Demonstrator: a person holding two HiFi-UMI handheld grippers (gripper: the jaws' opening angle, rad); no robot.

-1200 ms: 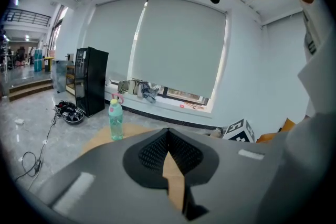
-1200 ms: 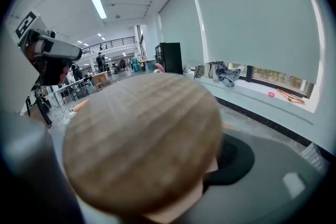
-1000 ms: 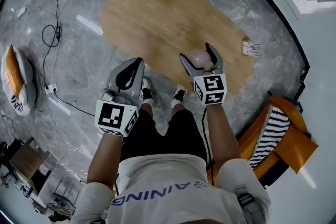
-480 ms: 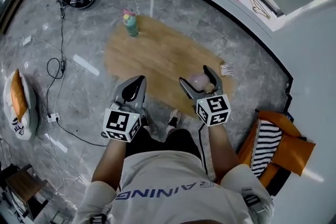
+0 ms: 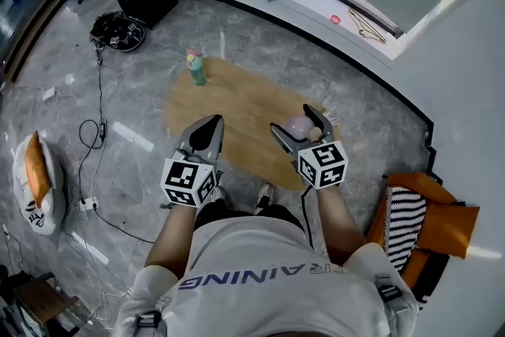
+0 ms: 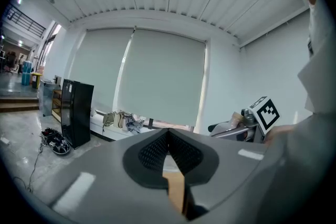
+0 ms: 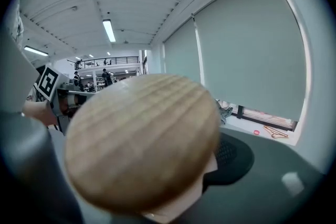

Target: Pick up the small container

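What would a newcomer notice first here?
The right claw grips a small pink container with a round wooden lid, above the oval wooden table. A green bottle stands alone at the table's far end; the left claw is shut and empty.

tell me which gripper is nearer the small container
Right. The right gripper has the small container clamped between its jaws; the left gripper is shut and empty, off to the container's left, apart from it.

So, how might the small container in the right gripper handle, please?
Probably rigid: the small container has a solid-looking wooden lid. Likely light: the right gripper alone holds it. Its rounded shape could roll if set down.
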